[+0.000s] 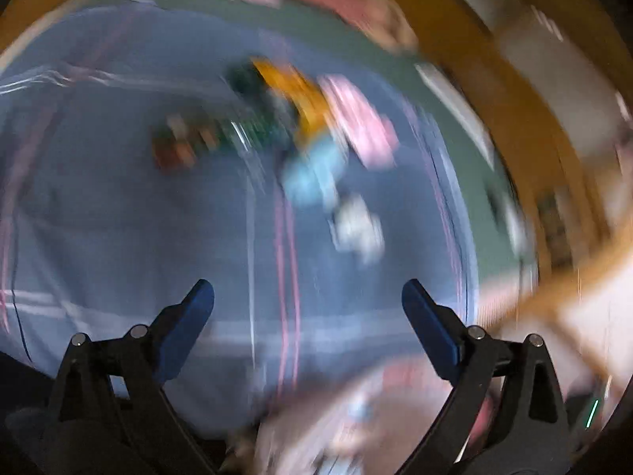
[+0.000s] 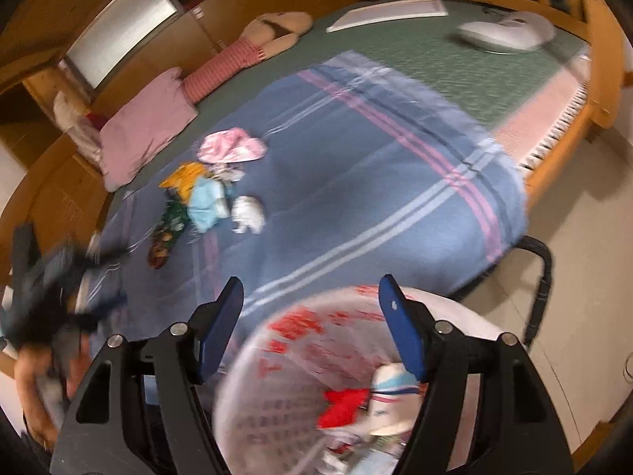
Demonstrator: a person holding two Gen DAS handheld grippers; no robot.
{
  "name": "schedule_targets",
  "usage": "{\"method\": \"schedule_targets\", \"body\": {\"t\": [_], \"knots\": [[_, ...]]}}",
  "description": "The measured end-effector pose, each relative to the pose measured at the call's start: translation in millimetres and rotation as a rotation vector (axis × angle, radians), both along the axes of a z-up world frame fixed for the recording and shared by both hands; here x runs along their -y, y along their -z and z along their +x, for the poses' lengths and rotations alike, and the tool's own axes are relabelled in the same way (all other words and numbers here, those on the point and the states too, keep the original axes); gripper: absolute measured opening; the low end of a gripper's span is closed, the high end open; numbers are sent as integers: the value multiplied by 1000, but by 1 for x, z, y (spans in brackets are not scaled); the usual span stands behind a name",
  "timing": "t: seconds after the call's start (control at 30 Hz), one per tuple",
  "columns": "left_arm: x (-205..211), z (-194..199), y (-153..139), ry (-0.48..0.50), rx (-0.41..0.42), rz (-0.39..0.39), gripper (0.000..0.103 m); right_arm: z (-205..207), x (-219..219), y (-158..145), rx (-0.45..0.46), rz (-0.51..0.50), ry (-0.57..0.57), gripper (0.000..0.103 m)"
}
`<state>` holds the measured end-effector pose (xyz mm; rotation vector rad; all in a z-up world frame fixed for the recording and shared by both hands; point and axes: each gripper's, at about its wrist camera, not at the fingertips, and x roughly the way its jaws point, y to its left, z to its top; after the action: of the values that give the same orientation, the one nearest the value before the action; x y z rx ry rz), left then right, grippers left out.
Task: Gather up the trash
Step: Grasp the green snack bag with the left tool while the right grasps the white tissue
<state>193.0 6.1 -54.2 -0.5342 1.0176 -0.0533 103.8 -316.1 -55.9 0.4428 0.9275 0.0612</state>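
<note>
Sprawling across most of both views, the bed (image 2: 395, 39) is carrying a blue plaid blanket (image 2: 356, 198) that is serving as the spot where the litter is gathered, with a pink pillow (image 2: 146, 134) lying by the headboard side and a white device (image 2: 506, 33) sitting well apart at the far corner

Waiting at the near edge of the bed, just under the right claw (image 2: 308, 316), a white bag (image 2: 300, 360) with red printing is standing mouth-up, likely so that pieces can be dropped straight in; it is already holding a red scrap (image 2: 342, 407) and a crumpled cup-like wrapper (image 2: 391, 403)

Lying in a loose cluster near the pillow, the trash pile (image 2: 209, 190) is showing as a pink striped wrapper, an orange packet, a light blue one, a dark green patterned one and a white crumpled piece (image 2: 247, 213), all touching or just beside each other; the left view is too blurred to add detail

Both claws are spread wide and gripping nothing: the right one is hanging over the bag, while the left claw (image 1: 308, 308) is pointing toward the pile, seemingly heading for a pickup
</note>
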Motion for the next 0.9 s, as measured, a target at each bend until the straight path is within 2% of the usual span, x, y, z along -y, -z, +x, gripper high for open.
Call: {"method": "schedule_targets", "body": {"t": [0.07, 0.13, 0.17, 0.2, 0.27, 0.3, 0.37, 0.43, 0.47, 0.53, 0.57, 0.63, 0.7, 0.77, 0.8, 0.9], "knots": [[-15, 24, -4, -76, 38, 64, 96, 14, -11, -1, -14, -12, -25, 72], [-37, 42, 7, -119, 73, 143, 96, 37, -27, -2, -25, -29, -55, 72], [-47, 45, 15, -145, 73, 177, 96, 45, -34, -2, -27, -42, -71, 72], [-63, 50, 29, -191, 29, 214, 96, 59, -45, -2, -28, -72, -92, 72], [-87, 59, 45, -247, -43, 191, 94, 93, -70, 2, -36, -140, -134, 73], [-95, 64, 51, -248, -42, 175, 94, 106, -78, 6, -46, -153, -150, 73], [-106, 74, 63, -187, -22, 221, 95, 146, -101, 21, -90, -179, -181, 73], [-115, 81, 72, -148, -13, 230, 95, 175, -115, 39, -128, -227, -184, 73], [-120, 81, 77, -140, -13, 204, 95, 194, -123, 54, -165, -271, -177, 73], [-131, 84, 84, -132, -5, 127, 95, 212, -129, 76, -215, -311, -172, 73], [-132, 84, 85, -137, 4, 114, 95, 218, -131, 86, -239, -317, -171, 73], [-134, 91, 86, -148, 71, 133, 95, 221, -133, 103, -271, -288, -186, 54], [-124, 96, 86, -141, 144, 182, 95, 212, -135, 105, -250, -316, -197, 31], [-113, 105, 82, -90, 203, 175, 96, 204, -134, 101, -226, -316, -238, 27], [-105, 113, 80, -38, 218, 156, 96, 196, -128, 98, -226, -273, -254, 27], [-80, 126, 75, 118, 216, 192, 100, 175, -108, 85, -216, -183, -253, 27]]}}
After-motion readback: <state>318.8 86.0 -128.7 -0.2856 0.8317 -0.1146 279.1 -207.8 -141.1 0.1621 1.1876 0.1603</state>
